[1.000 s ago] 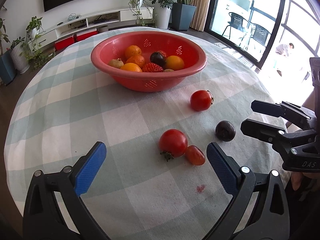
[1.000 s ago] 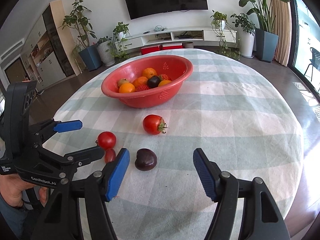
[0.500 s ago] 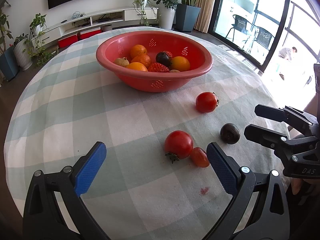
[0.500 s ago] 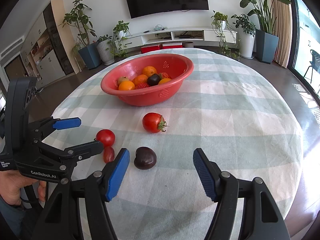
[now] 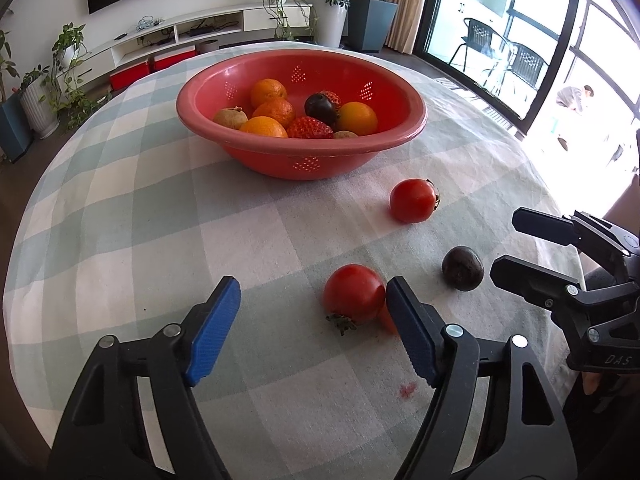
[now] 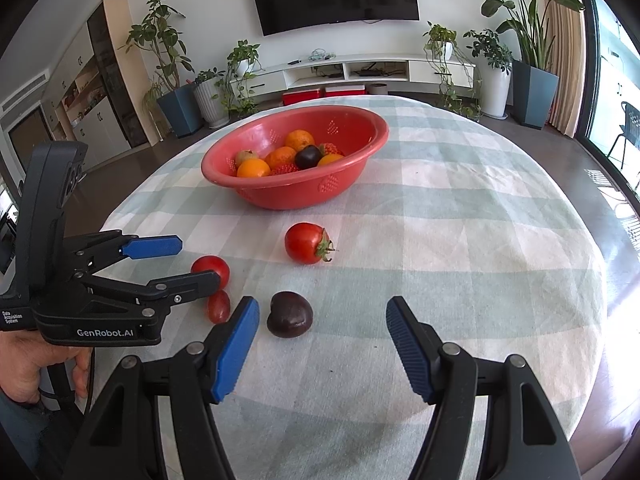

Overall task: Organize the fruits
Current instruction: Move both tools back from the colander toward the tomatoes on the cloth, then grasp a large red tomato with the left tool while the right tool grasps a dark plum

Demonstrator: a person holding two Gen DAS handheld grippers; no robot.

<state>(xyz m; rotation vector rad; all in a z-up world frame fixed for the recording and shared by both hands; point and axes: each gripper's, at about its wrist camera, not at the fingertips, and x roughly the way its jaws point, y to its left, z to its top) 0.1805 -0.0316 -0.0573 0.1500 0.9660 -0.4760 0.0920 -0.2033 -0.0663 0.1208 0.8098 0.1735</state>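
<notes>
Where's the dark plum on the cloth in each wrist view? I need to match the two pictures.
Left wrist: plum at right of centre, just ahead of the right gripper.
Right wrist: plum low, left of centre, beside the gripper's left finger.
Shared landmark: the red bowl beyond it.

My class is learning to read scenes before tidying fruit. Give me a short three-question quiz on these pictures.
1. How many fruits lie on the cloth, outside the bowl?
2. True or false: the right gripper is shut on the dark fruit on the cloth.
3. The bowl holds: A) oranges B) bananas C) grapes.

Key: 1. Four. 2. False, its pads stand clear of it. 3. A.
</notes>
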